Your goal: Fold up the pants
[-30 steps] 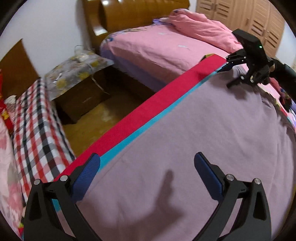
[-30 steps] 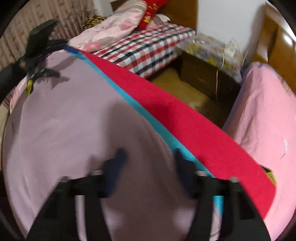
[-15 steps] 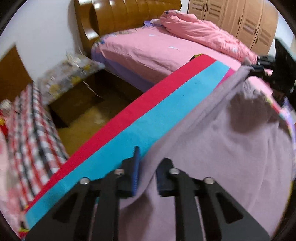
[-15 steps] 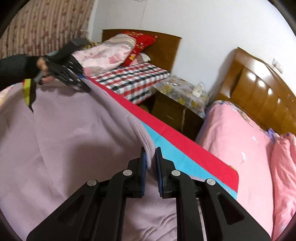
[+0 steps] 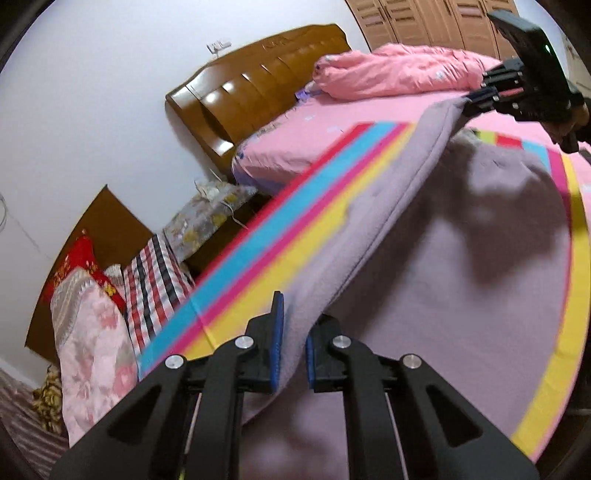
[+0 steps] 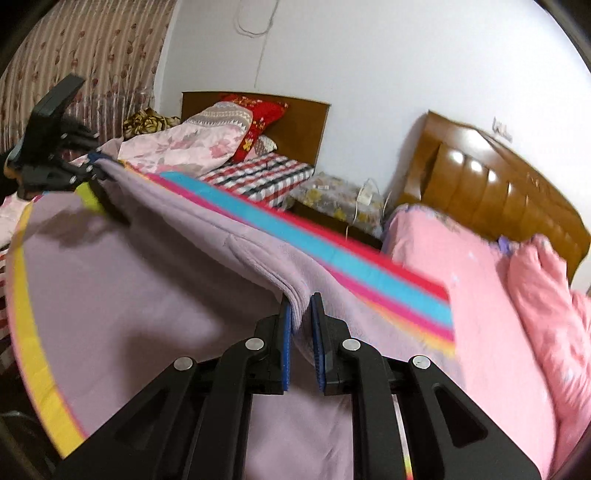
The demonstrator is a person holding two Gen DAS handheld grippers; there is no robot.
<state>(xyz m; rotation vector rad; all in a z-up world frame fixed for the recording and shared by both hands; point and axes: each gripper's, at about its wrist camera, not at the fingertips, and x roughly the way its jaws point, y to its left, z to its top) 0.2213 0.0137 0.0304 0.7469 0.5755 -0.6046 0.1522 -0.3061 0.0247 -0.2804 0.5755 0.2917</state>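
The lilac pants (image 5: 461, 280) lie on a striped cloth (image 5: 295, 236) of red, blue, pink and yellow bands. My left gripper (image 5: 293, 347) is shut on one end of the pants' far edge and holds it lifted. My right gripper (image 6: 301, 339) is shut on the other end of that edge (image 6: 291, 295), also lifted. The raised edge stretches taut between them. The right gripper also shows in the left wrist view (image 5: 476, 99). The left gripper also shows in the right wrist view (image 6: 94, 162).
A pink bed (image 5: 332, 125) with a wooden headboard (image 5: 258, 81) lies beyond the cloth. A nightstand (image 6: 332, 195) with a floral cover stands between it and a checked bed (image 6: 258, 177) with pillows. Wooden wardrobe doors (image 5: 424, 22) stand at the back.
Both grippers closed on the pants' far edge and lifted it toward me. More of the striped cloth now shows beneath the raised edge.
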